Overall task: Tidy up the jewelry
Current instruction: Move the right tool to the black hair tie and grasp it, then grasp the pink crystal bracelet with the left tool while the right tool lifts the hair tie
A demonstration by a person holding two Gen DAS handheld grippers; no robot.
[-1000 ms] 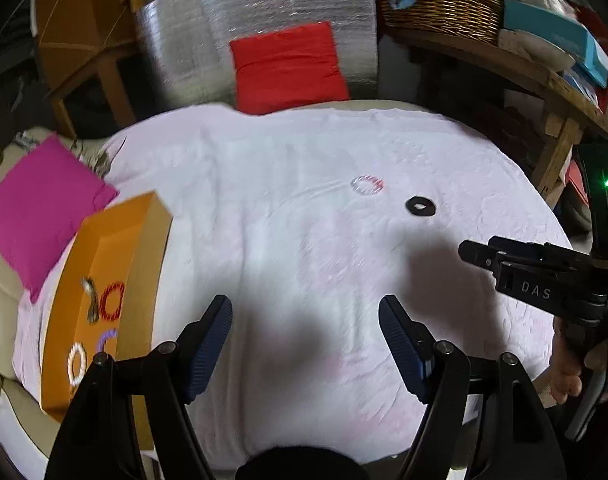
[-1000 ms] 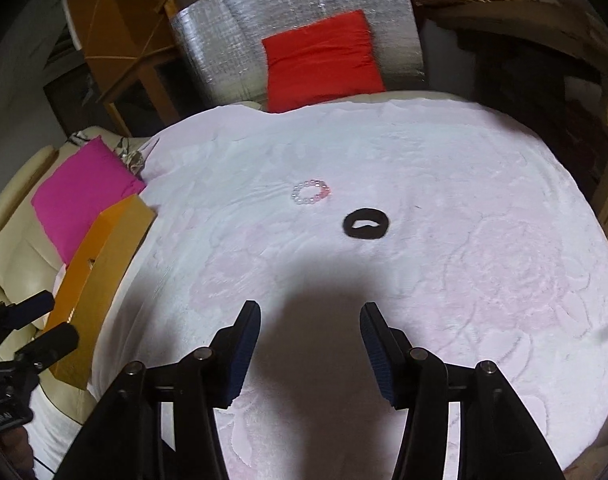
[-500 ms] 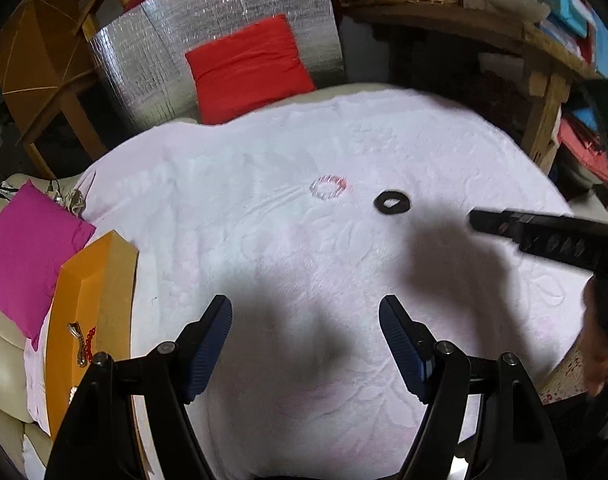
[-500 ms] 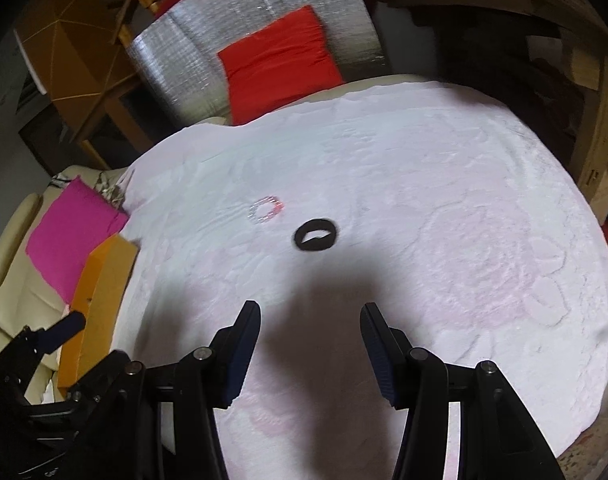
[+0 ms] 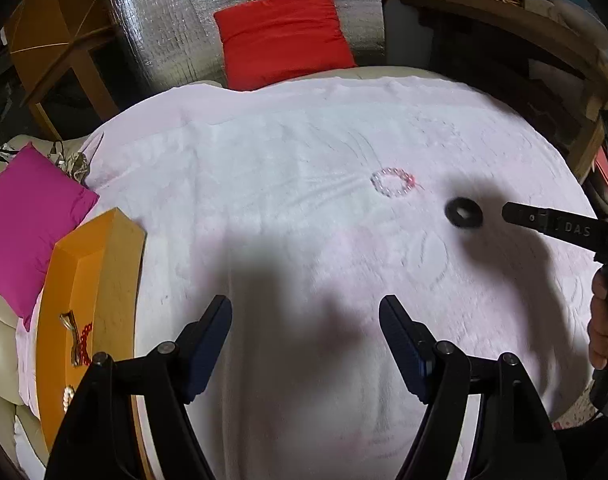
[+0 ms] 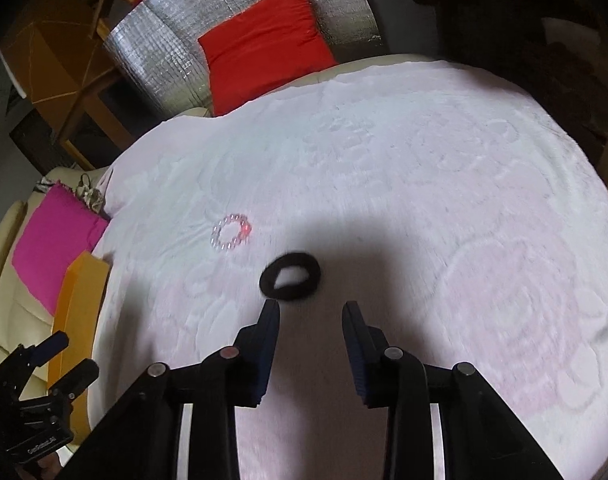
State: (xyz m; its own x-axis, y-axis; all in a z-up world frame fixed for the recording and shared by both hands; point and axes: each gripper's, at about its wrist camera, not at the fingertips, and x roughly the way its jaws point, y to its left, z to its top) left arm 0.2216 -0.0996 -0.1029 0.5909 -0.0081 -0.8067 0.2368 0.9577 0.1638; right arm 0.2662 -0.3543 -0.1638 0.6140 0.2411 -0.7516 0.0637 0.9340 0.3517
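Right gripper (image 6: 311, 314), lettered "DAS": jaws just closing, nothing between, black fabric hair ring (image 6: 290, 276) just beyond at 12 o'clock. Left gripper (image 5: 305, 330): jaws wide, empty; its label perhaps "GenRobot.AI", blurred.

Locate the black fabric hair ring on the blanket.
The black fabric hair ring lies on the pale pink blanket, just ahead of the right tool, with the pink-and-white beaded bracelet to its upper left in the right wrist view.

The orange tray (image 5: 104, 280) hides most of its jewelry behind its wall; the black ring (image 6: 291, 276) blurs.
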